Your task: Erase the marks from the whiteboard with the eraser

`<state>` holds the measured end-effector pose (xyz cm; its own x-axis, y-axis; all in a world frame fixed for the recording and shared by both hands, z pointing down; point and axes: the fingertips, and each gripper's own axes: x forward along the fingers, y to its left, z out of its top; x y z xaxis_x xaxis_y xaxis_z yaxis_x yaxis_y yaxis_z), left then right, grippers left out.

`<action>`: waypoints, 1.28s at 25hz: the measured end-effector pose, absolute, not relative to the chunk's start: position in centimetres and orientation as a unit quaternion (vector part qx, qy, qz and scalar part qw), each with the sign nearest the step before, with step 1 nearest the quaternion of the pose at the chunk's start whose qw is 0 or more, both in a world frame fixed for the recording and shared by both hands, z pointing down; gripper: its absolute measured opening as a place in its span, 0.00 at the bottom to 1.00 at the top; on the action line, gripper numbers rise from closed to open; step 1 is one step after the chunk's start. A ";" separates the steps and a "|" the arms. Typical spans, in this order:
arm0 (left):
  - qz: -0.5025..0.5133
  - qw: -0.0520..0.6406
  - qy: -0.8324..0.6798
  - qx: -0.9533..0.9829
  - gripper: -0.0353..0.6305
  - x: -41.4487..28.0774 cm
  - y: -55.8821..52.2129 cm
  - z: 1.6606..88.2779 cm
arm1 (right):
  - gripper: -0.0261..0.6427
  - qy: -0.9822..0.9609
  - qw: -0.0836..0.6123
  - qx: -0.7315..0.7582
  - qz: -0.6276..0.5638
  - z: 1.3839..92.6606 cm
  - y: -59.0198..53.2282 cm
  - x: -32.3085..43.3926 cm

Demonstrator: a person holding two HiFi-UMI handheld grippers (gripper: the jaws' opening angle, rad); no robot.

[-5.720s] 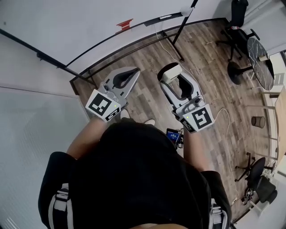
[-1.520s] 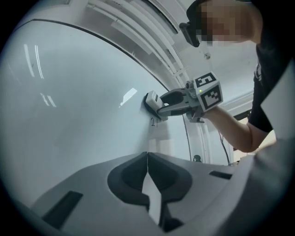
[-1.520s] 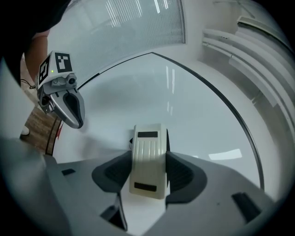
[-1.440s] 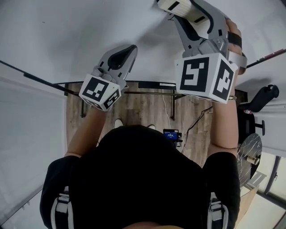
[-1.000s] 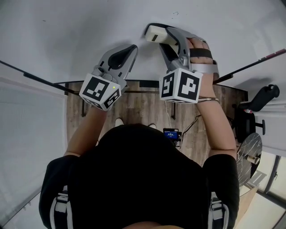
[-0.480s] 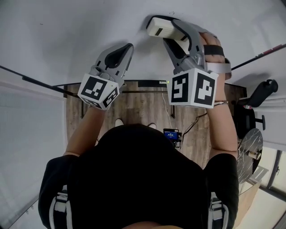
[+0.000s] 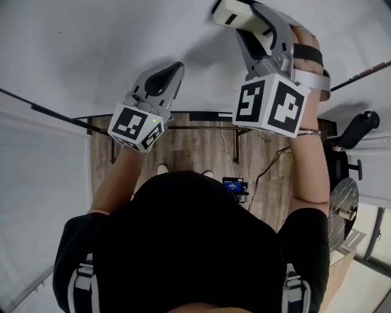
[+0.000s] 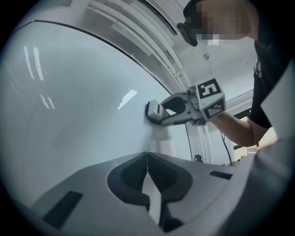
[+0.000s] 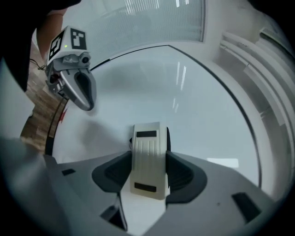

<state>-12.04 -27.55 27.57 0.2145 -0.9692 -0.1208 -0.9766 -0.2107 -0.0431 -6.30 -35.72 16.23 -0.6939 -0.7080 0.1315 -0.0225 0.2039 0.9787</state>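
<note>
Across the whiteboard (image 7: 91,49), no marks show nearby; the right tongs (image 9: 148,168), clamped on the eraser (image 7: 237,12), have carried it higher up the surface than a moment ago, so wiping seems under way; the left tongs (image 8: 147,162) hang closed and empty alongside.
</note>
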 end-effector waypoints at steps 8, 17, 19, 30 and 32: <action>0.031 0.049 0.632 -0.773 0.06 -12.5 -27.2 28.3 | 0.38 -0.711 0.363 0.187 -0.572 27.9 -36.0 -7.7; 0.033 0.042 0.632 -0.773 0.06 -12.7 -27.5 28.6 | 0.39 -0.748 0.359 0.158 -0.535 27.0 -34.4 -6.9; 0.033 0.042 0.630 -0.775 0.06 -12.5 -27.5 28.5 | 0.39 -0.759 0.325 0.182 -0.534 23.8 -34.1 -6.5; 0.030 0.040 0.639 -0.768 0.06 -13.0 -26.7 28.9 | 0.39 -0.754 0.236 0.329 -0.517 13.0 -37.3 -4.4; 0.028 0.038 0.641 -0.766 0.06 -13.1 -26.7 29.1 | 0.39 -0.753 0.248 0.311 -0.524 15.2 -36.8 -5.6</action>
<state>-13.12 -26.75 29.07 0.1776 -0.9798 -0.0917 -0.9841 -0.1763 -0.0217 -5.58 -36.80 15.21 -0.6833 -0.7286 0.0467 -0.2093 0.2568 0.9435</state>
